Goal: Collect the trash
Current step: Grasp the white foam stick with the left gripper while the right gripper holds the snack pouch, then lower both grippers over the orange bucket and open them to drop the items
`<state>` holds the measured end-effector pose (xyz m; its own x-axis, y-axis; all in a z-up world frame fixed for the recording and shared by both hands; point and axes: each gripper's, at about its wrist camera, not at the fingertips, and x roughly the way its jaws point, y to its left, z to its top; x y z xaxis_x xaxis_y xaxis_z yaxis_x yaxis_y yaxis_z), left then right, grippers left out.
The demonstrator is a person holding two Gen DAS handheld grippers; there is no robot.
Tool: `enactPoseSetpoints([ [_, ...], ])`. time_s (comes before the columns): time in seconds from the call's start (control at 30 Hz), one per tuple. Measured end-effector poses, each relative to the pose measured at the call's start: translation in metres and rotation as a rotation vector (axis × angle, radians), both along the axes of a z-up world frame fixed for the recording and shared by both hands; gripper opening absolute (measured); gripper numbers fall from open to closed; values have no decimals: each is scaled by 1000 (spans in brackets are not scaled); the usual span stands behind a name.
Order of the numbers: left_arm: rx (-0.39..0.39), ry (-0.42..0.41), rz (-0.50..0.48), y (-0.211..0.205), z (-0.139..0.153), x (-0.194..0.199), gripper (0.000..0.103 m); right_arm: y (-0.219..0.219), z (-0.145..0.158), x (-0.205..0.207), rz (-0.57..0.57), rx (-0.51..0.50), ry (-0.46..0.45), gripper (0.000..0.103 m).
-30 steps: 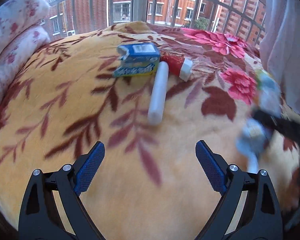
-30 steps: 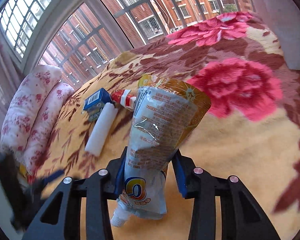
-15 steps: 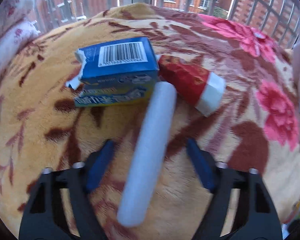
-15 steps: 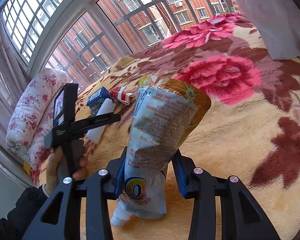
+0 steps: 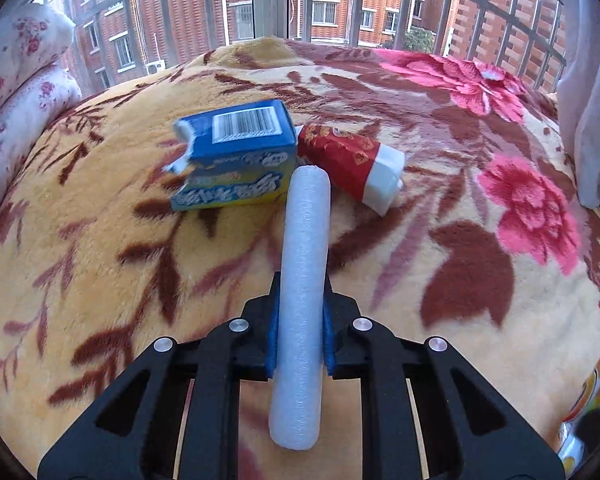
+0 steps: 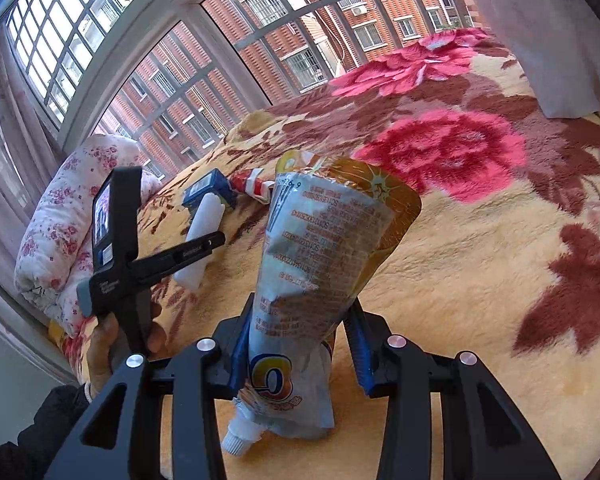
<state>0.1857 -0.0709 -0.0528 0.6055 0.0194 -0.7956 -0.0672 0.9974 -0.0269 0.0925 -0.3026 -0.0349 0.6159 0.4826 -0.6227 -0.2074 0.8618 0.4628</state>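
My left gripper [image 5: 299,334] clamped on white foam stick [image 5: 302,280]; right gripper [image 6: 298,354] grips spouted drink pouch [image 6: 319,264] over bed [image 6: 479,280]. Blue carton [image 5: 236,156] near bed's window edge.

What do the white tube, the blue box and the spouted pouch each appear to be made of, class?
White tube: probably foam, from its matte, finely pebbled skin. Blue box: likely printed cardboard, from the ragged white torn edge and the barcode. Spouted pouch: seemingly flexible plastic or foil laminate, glossy and creased, with a white screw spout.
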Motion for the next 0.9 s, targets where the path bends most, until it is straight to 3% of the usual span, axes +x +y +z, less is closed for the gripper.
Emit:
enactPoseSetpoints([
  [0.47,-32,-80,-60,15,42,-156,16,46,44,-85,124,-84,-109,41],
  [0.73,-15,-108,-85,16,35,-253,16,65,43,-147,219,-138,-114,41],
  [0.9,-1,-117,-112,15,26,-305,16,74,26,-193,288,-176,-75,41],
])
